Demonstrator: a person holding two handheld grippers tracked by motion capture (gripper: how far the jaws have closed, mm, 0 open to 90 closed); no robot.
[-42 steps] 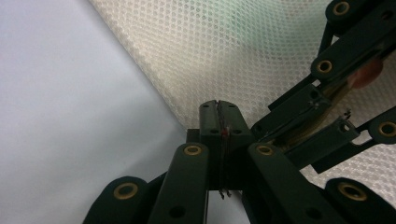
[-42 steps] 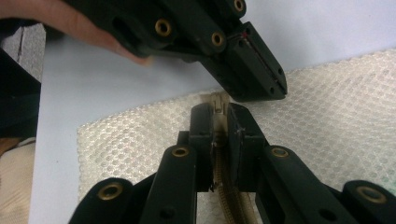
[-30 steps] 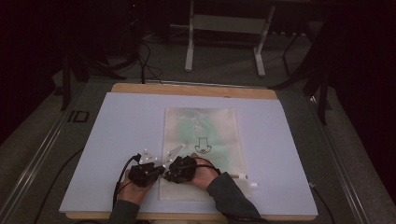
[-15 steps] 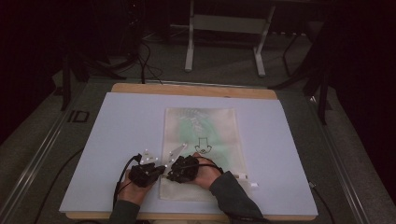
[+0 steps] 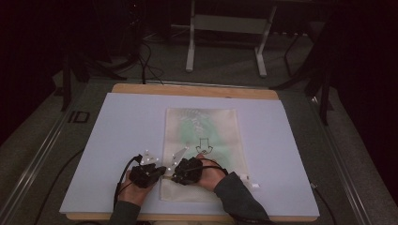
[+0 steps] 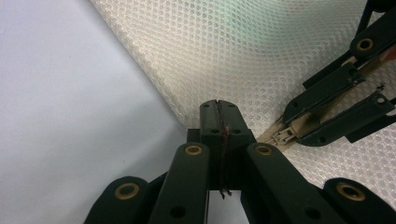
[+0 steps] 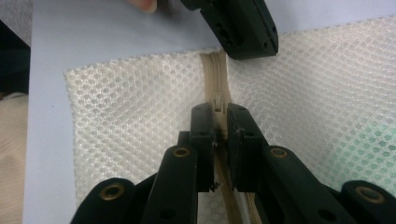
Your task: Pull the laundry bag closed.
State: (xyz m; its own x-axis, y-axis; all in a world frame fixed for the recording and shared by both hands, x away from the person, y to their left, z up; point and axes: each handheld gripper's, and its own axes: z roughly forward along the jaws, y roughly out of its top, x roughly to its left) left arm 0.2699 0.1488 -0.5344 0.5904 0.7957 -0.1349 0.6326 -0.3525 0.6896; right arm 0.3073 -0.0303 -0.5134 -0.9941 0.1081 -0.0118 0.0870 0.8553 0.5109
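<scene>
The mesh bag lies flat on the table, its zipper running along the near short edge. The left gripper clamps the bag's corner at the zipper end; the right gripper pinches the zipper pull (just beside it), so the track stretches away from the left gripper.

One mesh bag, one zipper pull, two tongs, one table
</scene>
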